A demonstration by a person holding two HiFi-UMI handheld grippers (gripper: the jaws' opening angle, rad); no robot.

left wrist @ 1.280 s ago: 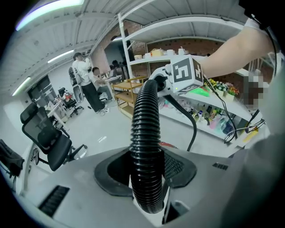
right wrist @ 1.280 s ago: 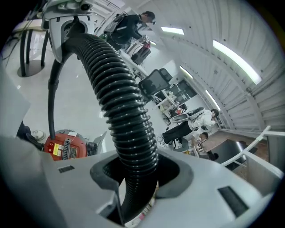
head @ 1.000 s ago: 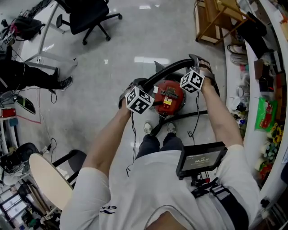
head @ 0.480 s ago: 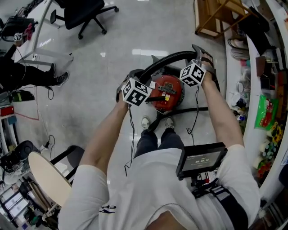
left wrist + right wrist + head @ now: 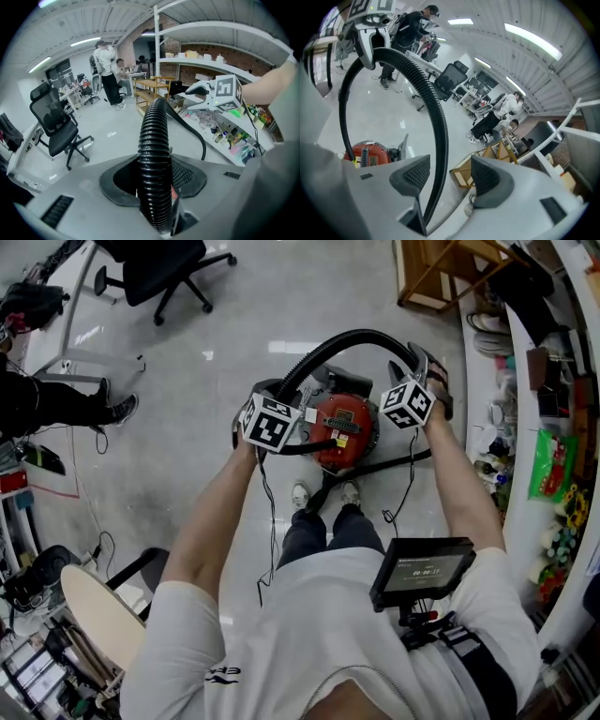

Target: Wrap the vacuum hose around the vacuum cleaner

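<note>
Your left gripper (image 5: 154,180) is clamped on the black ribbed vacuum hose (image 5: 342,336). The hose arches over the red vacuum cleaner (image 5: 342,432), which stands on the floor (image 5: 234,324) in front of you. Your right gripper (image 5: 450,176) has just been opening its jaws, and the hose runs loose between the parted pads.

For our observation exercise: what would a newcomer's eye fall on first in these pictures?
The black ribbed hose arches over the red vacuum cleaner on the floor by the person's feet. The left gripper is clamped on it; the right gripper has just been opening its jaws, the hose loose between them.
</note>
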